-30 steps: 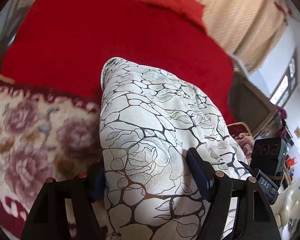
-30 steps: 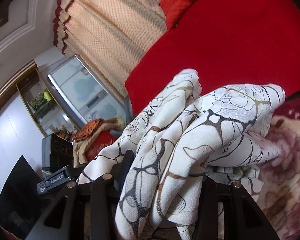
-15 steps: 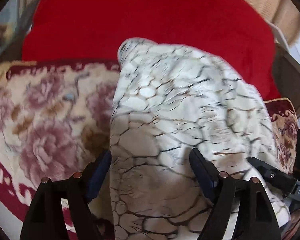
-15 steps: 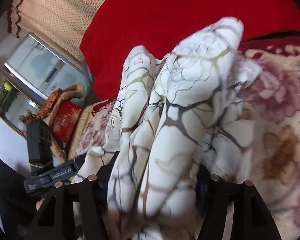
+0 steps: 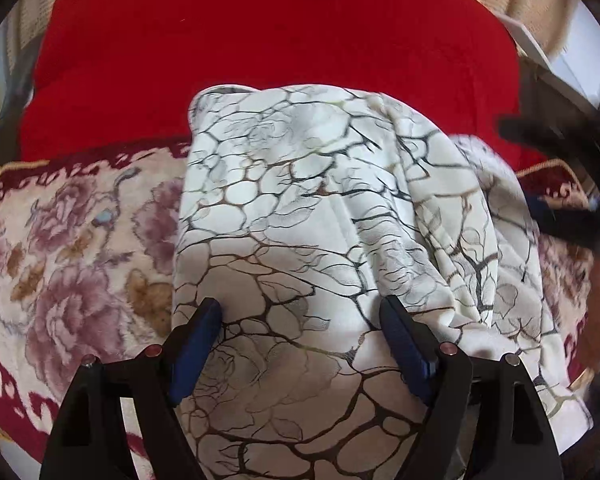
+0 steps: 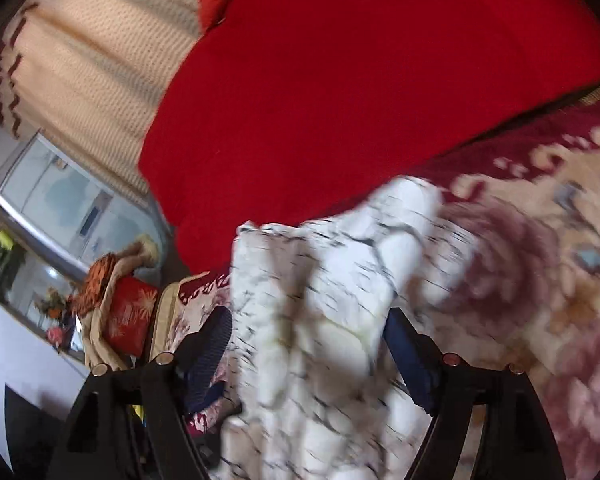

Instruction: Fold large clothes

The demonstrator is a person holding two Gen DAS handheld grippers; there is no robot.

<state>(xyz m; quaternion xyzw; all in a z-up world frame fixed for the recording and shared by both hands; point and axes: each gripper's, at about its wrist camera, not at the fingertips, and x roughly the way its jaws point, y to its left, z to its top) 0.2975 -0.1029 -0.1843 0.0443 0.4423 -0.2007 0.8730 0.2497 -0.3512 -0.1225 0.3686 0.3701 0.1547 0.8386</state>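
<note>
Spreading out: both sets of fingers stand wide, with cloth bunched between them.
Left gripper [image 5: 300, 344]: blue pads well apart; the white garment [image 5: 300, 220] fills the gap and bulges forward past the tips. The left pad [image 5: 196, 340] sits at the cloth's left edge, the right pad touches a fold. Whether they squeeze it, I cannot tell.
Right gripper [image 6: 308, 356]: jaws opening right now, the blurred white garment [image 6: 320, 300] heaped between them. The left finger [image 6: 208, 344] stands clear of the fabric; the right one is at its edge.
Garment: white with a dark cracked-line rose print, folded into a thick bundle, lying ahead of both sets of fingers on the floral blanket [image 5: 60, 260].
Beyond the tips: a red cover [image 5: 260, 60] runs across behind the bundle.
Left of the right gripper's fingers: cream curtain [image 6: 92, 60] and a red cushion [image 6: 128, 316], far off.
</note>
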